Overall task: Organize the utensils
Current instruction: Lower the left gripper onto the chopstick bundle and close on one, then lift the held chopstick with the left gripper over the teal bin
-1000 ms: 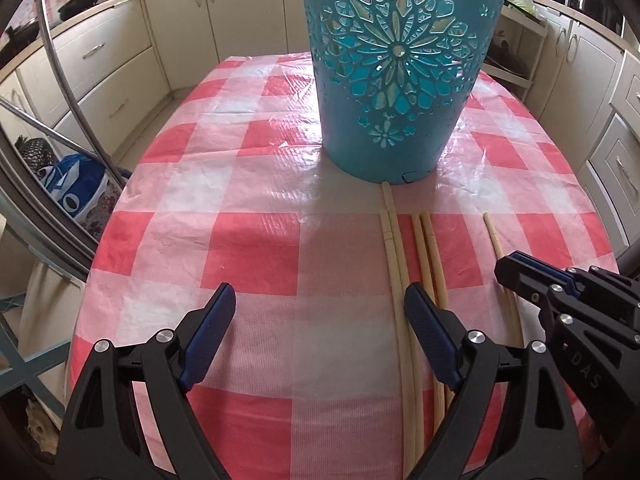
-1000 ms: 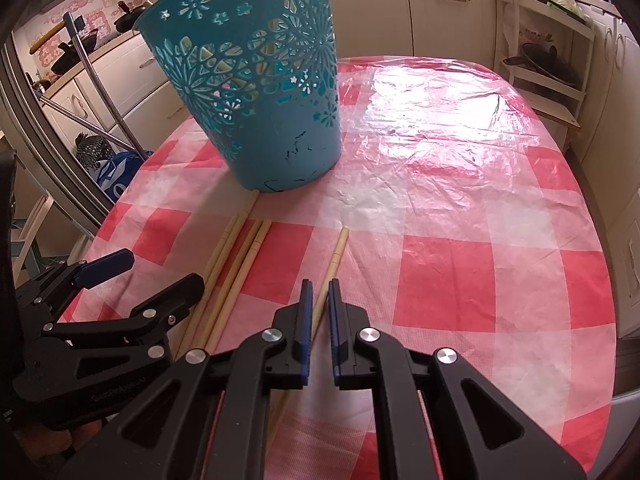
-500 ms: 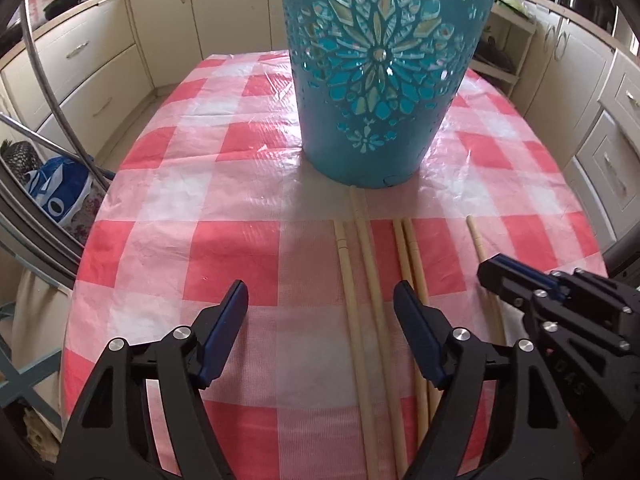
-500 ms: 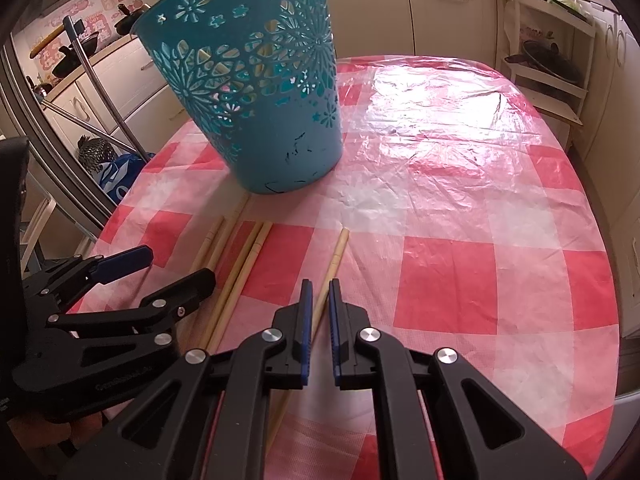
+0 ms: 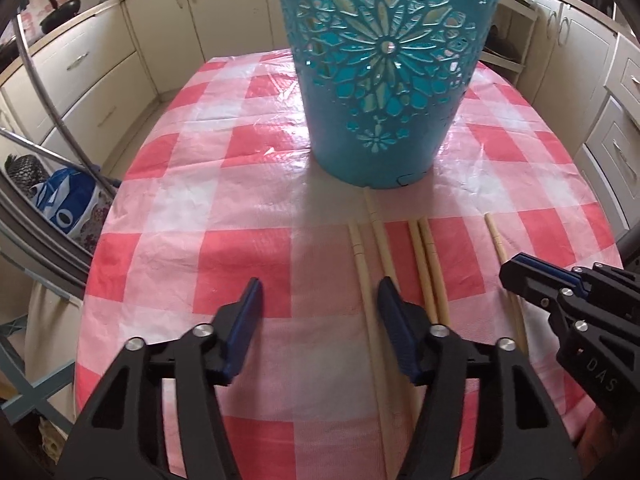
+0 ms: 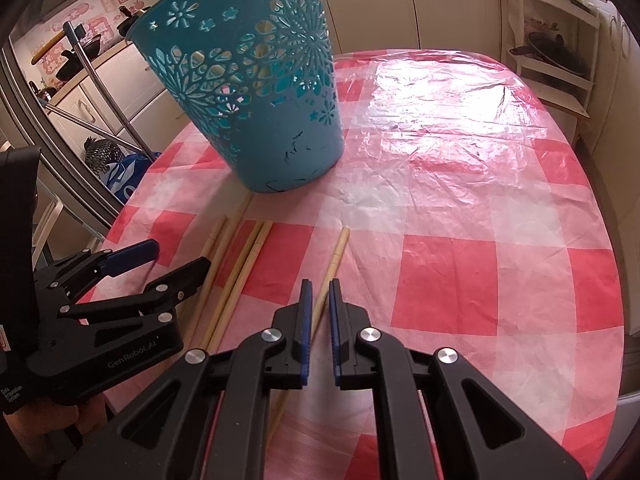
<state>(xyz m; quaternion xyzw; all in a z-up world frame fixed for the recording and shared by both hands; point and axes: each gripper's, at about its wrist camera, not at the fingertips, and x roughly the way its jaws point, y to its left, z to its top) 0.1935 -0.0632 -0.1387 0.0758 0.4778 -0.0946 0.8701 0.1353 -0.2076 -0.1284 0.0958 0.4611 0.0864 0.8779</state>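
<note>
On the table (image 5: 240,216), under its glossy red-and-white checked cloth, I have the teal basket (image 5: 384,64) standing upright toward the far middle, its cut-out flower wall facing my left camera. Cream kitchen cabinets (image 5: 100,76) run round behind it.

In front of the basket lie five wooden chopsticks, all roughly parallel and pointing toward its base. The longest chopstick (image 5: 378,236) reaches almost to the basket's foot; the leftmost chopstick (image 5: 360,264) lies just beside it. A touching pair (image 5: 426,256) sits to their right, and a single chopstick (image 6: 334,258) lies apart on the far right.

My left gripper (image 5: 320,304) hangs low over the cloth with its jaws partway apart and closing. The leftmost chopstick runs between the blue pads, close against the right-hand one, but I cannot tell that either pad is pressing it. The longest chopstick passes under that same right finger.

My right gripper (image 6: 318,300) has its jaws drawn nearly together, with only a narrow slit left. The single chopstick runs through that slit and beneath the fingers; I cannot tell whether it is pinched.
</note>
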